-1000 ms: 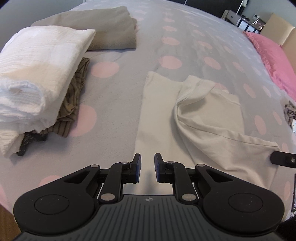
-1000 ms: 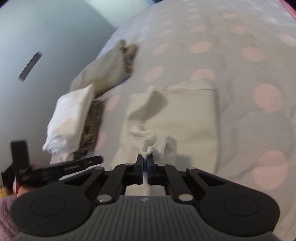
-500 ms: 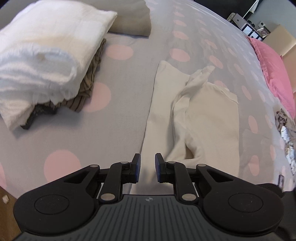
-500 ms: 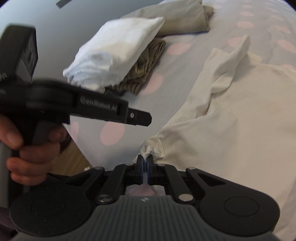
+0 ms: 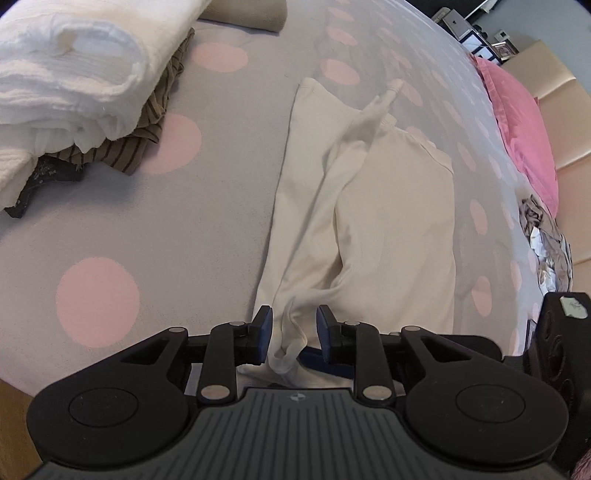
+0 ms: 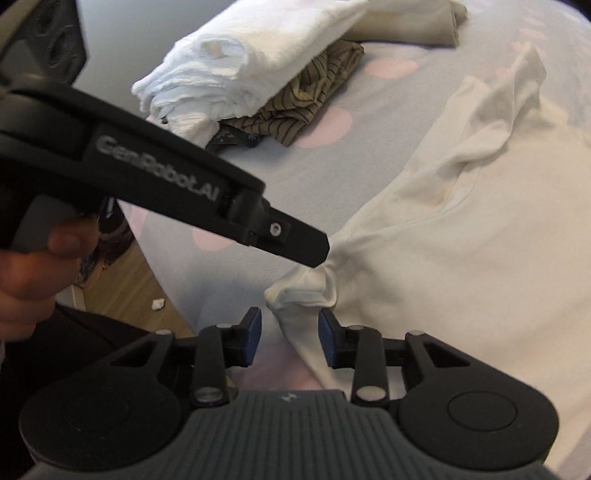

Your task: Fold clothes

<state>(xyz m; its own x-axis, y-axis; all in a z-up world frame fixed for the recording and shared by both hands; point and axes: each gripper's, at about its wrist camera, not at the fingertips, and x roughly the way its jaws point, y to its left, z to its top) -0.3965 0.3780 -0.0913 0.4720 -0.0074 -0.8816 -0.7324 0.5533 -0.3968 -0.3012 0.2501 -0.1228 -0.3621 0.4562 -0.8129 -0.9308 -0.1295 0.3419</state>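
A cream shirt (image 5: 388,221) lies partly folded on the grey, pink-dotted bedspread (image 5: 147,240), one sleeve lying across it. My left gripper (image 5: 294,328) hovers over the shirt's near corner; its jaws are opening, and a bunched fold of hem stands between the pads without being pressed. In the right wrist view the same shirt (image 6: 461,240) fills the right side. My right gripper (image 6: 290,332) sits at that crumpled corner (image 6: 299,295); its jaws are opening and the cloth lies loose between the pads. The left tool (image 6: 280,236), held by a hand (image 6: 29,273), points at the corner from the left.
A folded white cloth (image 5: 74,66) rests on a brown striped garment (image 5: 147,140) at the left, with a tan folded piece (image 5: 251,14) behind. A pink pillow (image 5: 517,122) and crumpled clothes (image 5: 546,236) lie at the right. The bed's edge drops to wooden floor (image 6: 122,280).
The right gripper, shut on the shirt's corner before, has opened and released it. The left gripper came down to the near hem and widened; the corner now stands between its pads.
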